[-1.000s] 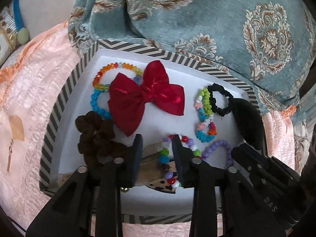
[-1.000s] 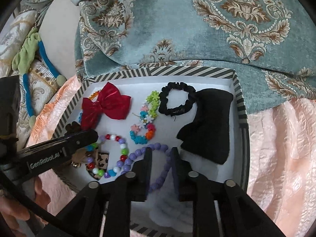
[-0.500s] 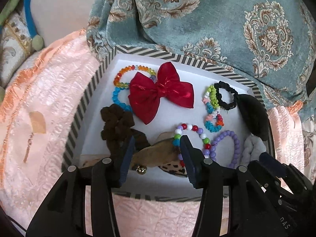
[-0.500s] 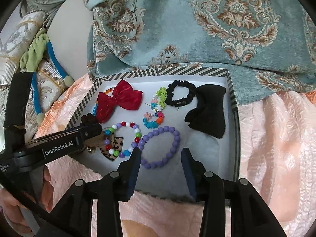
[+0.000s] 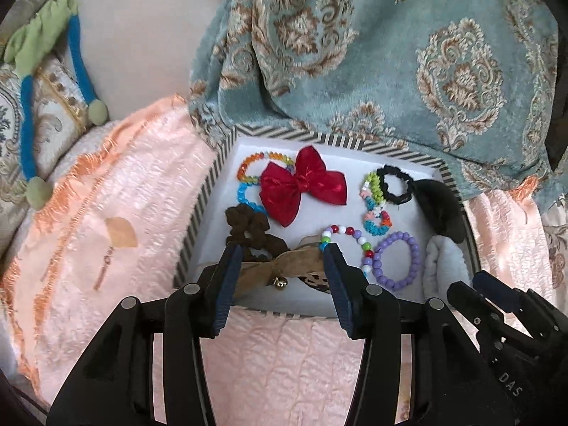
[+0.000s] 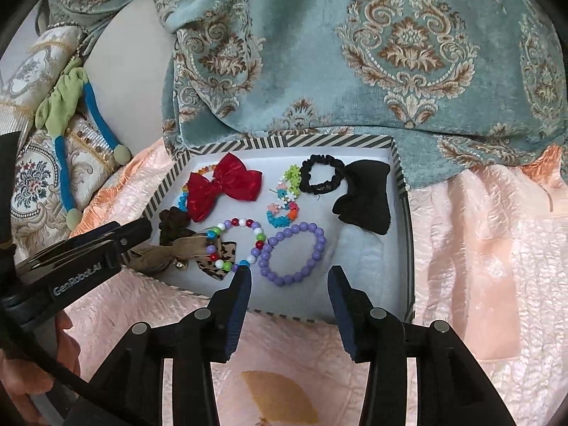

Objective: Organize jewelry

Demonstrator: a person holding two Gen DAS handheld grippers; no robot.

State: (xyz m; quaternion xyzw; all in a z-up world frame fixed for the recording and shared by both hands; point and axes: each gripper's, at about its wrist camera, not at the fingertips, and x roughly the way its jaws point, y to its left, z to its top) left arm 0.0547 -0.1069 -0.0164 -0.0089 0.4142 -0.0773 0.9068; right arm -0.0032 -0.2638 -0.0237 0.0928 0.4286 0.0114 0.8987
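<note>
A striped box (image 5: 198, 206) (image 6: 401, 181) with a white floor holds the jewelry. Inside lie a red bow (image 5: 301, 184) (image 6: 220, 186), a brown scrunchie (image 5: 248, 225), a tan bow with a bell (image 5: 284, 266) (image 6: 177, 250), a multicolour bead bracelet (image 5: 358, 245) (image 6: 248, 223), a purple bead bracelet (image 5: 397, 261) (image 6: 294, 254), a black scrunchie (image 6: 321, 174) and a black bow (image 6: 365, 195). My left gripper (image 5: 282, 248) is open and empty, its fingers either side of the tan bow. My right gripper (image 6: 289, 271) is open and empty just in front of the purple bracelet.
The box rests on a pink quilted cover (image 6: 479, 248). A teal patterned blanket (image 6: 355, 53) lies behind it. A green and blue cord (image 5: 28, 81) hangs over a cushion at the left. White fluffy fabric (image 5: 443, 262) sits in the box's right corner.
Both grippers have opened wide and drawn back toward the box's near edge. The purple bracelet and the tan bow now lie free in the box.
</note>
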